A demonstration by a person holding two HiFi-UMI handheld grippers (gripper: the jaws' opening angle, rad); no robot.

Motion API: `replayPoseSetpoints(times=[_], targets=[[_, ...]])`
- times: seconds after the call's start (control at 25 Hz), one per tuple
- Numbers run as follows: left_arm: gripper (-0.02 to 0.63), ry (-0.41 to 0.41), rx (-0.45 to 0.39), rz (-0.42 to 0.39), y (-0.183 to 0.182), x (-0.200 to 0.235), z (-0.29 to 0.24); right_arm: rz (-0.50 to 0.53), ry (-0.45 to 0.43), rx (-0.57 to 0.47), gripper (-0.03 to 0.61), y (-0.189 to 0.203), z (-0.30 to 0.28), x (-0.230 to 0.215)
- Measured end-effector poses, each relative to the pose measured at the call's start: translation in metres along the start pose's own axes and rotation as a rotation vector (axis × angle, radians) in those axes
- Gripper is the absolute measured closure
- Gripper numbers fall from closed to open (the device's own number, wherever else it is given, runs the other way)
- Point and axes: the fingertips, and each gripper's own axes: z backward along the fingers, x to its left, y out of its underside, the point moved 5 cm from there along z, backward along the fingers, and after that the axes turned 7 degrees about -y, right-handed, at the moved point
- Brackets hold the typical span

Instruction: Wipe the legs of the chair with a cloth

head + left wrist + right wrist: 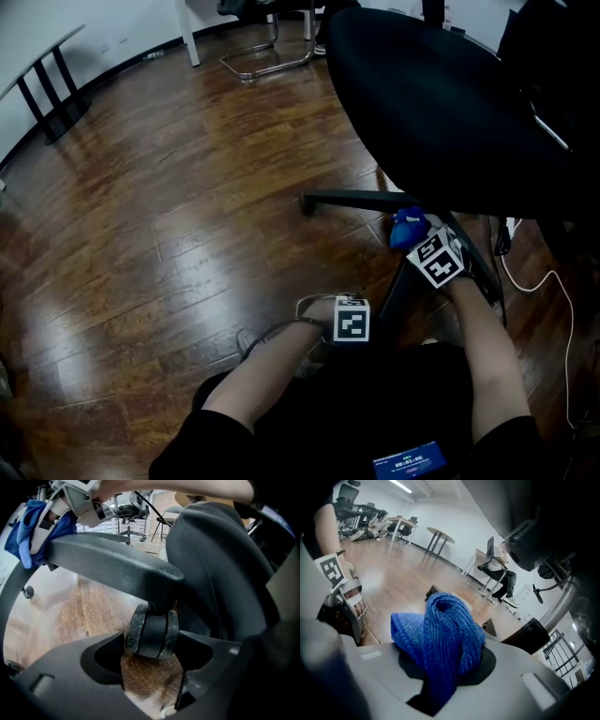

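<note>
While left tool (151, 649) clamps a caster (150, 629), right tool (446, 670) pinches cloth (440, 630) (blue).

Floor (159, 187): dark brown wood planks, glossy, with pale reflections. A white wall (94, 23) is seen at the upper left of the head view, edged by a dark skirting (131, 61). A table with black legs (47, 94) is set near it. A chrome cantilever chair frame (272, 56) is noted at the top, beside a white table leg (190, 37). A white cable (553, 275) lies on the floor at right. In the right gripper view, a round table (440, 532) and a ceiling strip light (401, 485) are recorded.
</note>
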Motion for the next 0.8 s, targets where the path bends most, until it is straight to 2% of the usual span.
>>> replayPoseSetpoints(times=[0.12,0.28,0.4,0.48,0.64,0.72,0.8], targets=[[0.282,0.000,0.007,0.010,0.001,-0.003,-0.001,0.051,-0.102,0.025,0.492,0.002,0.008,0.036],[0.282,-0.008,0.071,0.028,0.007,-0.004,0.002,0.129,-0.255,0.028,0.492,-0.001,0.025,0.108],[0.282,-0.031,0.065,0.018,0.003,-0.001,-0.001,0.183,-0.319,0.018,0.492,-0.003,0.038,0.157],[0.282,-0.024,0.073,0.030,0.006,-0.004,-0.001,0.201,-0.337,0.015,0.492,-0.003,0.040,0.173],[0.282,-0.023,0.066,0.029,0.002,-0.004,-0.001,0.190,-0.357,0.005,0.492,-0.001,0.037,0.161],[0.282,-0.014,0.076,0.037,0.003,-0.006,-0.002,0.125,-0.341,-0.006,0.492,0.001,0.032,0.138],[0.282,-0.019,0.057,0.026,0.001,-0.004,0.000,0.047,-0.281,-0.022,0.492,0.002,0.023,0.102]])
